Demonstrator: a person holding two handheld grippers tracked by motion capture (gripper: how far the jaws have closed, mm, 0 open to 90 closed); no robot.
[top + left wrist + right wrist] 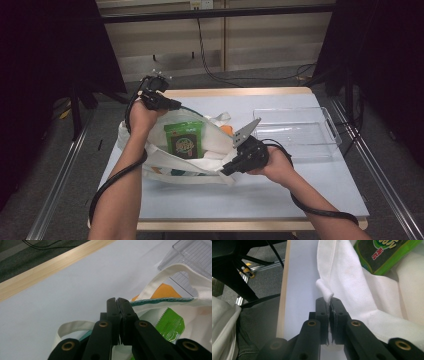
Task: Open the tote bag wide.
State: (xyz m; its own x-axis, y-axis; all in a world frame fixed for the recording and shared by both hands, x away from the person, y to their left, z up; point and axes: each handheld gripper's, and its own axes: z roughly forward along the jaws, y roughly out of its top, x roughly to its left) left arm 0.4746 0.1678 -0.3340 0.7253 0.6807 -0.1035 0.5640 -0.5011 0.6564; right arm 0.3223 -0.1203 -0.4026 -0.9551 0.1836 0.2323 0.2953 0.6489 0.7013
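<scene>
A white table (260, 195) with wooden edging carries a tote bag (150, 167) and a clear tray (295, 132).

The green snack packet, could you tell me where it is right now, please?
In the high view the green snack packet lies in the mouth of the white tote bag, left of centre on the table, between the left gripper and right gripper.

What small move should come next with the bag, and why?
Probably spread the two grippers apart a little. The right gripper pinches the near edge of the white bag, the left gripper the far edge, and the green packet lies in the mouth.
</scene>
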